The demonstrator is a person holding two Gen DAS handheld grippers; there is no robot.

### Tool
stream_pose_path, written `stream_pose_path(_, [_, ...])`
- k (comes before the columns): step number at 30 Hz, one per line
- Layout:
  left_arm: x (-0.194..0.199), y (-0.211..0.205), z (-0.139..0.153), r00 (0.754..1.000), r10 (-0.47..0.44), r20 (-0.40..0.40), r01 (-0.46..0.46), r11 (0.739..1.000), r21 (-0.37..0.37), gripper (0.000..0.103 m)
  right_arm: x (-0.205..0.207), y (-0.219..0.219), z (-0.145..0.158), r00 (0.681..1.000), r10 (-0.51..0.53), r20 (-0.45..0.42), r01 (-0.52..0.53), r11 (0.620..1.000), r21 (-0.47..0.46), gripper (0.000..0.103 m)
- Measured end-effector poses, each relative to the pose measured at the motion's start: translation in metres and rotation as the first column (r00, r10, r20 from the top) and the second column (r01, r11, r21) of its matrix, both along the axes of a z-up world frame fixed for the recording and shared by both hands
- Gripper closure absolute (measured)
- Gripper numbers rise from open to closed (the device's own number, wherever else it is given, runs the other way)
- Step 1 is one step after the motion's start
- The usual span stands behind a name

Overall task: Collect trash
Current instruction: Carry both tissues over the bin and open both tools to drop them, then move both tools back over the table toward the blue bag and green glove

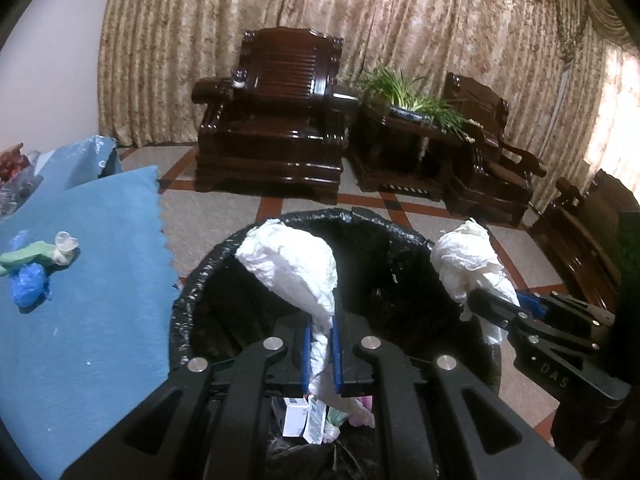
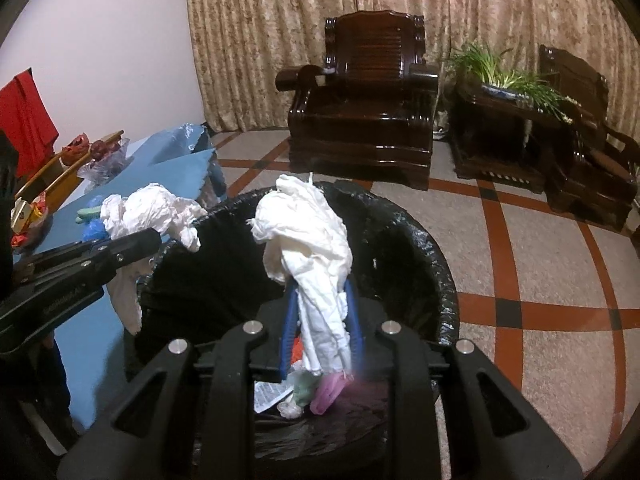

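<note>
A bin lined with a black bag (image 1: 208, 264) (image 2: 408, 232) stands below both grippers, with several scraps of trash at its bottom (image 1: 308, 420) (image 2: 308, 392). My left gripper (image 1: 320, 356) is shut on a crumpled white tissue (image 1: 292, 264) over the bin; it also shows in the right wrist view (image 2: 132, 248) with its tissue (image 2: 152, 208). My right gripper (image 2: 322, 332) is shut on another crumpled white tissue (image 2: 308, 232) over the bin; it shows in the left wrist view (image 1: 496, 308) with its tissue (image 1: 468, 260).
A table with a blue cloth (image 1: 92, 300) (image 2: 100, 332) stands left of the bin and carries green, blue and clear scraps (image 1: 32, 268) (image 2: 92, 220). Dark wooden armchairs (image 1: 276, 120) (image 2: 364, 112) and a plant on a side table (image 1: 404, 100) stand beyond on the tiled floor.
</note>
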State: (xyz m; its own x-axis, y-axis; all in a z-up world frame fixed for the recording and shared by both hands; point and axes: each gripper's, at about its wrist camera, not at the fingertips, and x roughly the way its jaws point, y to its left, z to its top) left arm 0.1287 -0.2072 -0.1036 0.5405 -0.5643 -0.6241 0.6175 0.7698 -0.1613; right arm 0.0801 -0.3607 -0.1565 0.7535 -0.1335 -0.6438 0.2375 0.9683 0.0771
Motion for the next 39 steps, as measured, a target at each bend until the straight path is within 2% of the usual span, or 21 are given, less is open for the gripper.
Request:
stream_pose_path(7, [0.01,-0.004,-0.009,0.999,-0.024,-0.03,0.024,1.0,0.011,0.093,-0.002,-0.007,-0.009,1.0,-0.012,-0.012,0.012,1.0,0.0,0.077])
stream_pose_path(8, [0.01,-0.004,-0.01,0.999,-0.027,-0.037,0.027,1.0,0.011,0.089,-0.003,-0.008,-0.009,1.0,-0.019,-0.013,0.018,1.0,-0.002,0.075])
stream_pose_path(9, [0.011,-0.003,-0.011,0.998,-0.035,-0.048,0.036,0.999,0.003,0.086,-0.002,-0.007,-0.009,1.0,-0.023,-0.014,0.023,1.0,-0.004,0.066])
stream_pose_path(10, [0.011,-0.002,-0.012,0.998,-0.036,-0.052,0.036,0.999,0.002,0.075,-0.003,-0.009,-0.009,1.0,-0.028,-0.014,0.028,1.0,-0.007,0.052])
stream_pose_path(11, [0.014,-0.003,-0.011,0.998,-0.031,-0.054,0.031,1.0,0.002,0.059,-0.005,-0.009,-0.009,0.999,-0.038,-0.008,0.038,0.999,-0.018,0.046])
stream_pose_path(12, [0.014,0.0,-0.01,0.998,-0.021,-0.053,0.021,1.0,-0.001,0.053,-0.006,-0.009,-0.009,0.999,-0.042,-0.004,0.042,0.999,-0.023,0.037])
stream_pose_path(14, [0.015,0.007,-0.009,0.999,-0.005,-0.053,0.004,1.0,-0.014,0.041,-0.009,-0.009,-0.007,0.999,-0.049,0.006,0.05,0.998,-0.036,0.026])
stream_pose_path(15, [0.015,0.011,-0.008,0.999,0.004,-0.052,-0.005,1.0,-0.014,0.038,-0.011,-0.009,-0.006,0.998,-0.055,0.013,0.056,0.998,-0.041,0.016])
stream_pose_path(17, [0.016,0.022,-0.004,0.999,0.03,-0.032,-0.031,0.999,-0.012,0.024,-0.015,-0.009,-0.002,0.998,-0.056,0.033,0.057,0.997,-0.044,0.012])
stream_pose_path(19, [0.017,0.035,0.0,0.998,0.062,-0.018,-0.062,0.998,-0.012,0.015,-0.02,-0.007,0.004,0.997,-0.045,0.055,0.047,0.998,-0.034,0.005])
stream_pose_path(23, [0.016,0.066,0.009,0.991,0.135,-0.002,-0.135,0.99,-0.029,0.006,-0.024,0.002,0.018,0.995,-0.017,0.094,0.019,1.0,-0.021,0.005])
stream_pose_path(29, [0.016,0.114,0.019,0.97,0.244,0.018,-0.243,0.969,-0.039,0.006,-0.016,0.032,0.038,0.991,0.05,0.125,-0.047,0.999,-0.025,0.005])
stream_pose_path(39, [0.01,0.203,0.029,0.906,0.413,0.092,-0.414,0.91,-0.009,0.006,0.023,0.098,0.045,0.974,0.188,0.125,-0.187,0.982,-0.017,0.005])
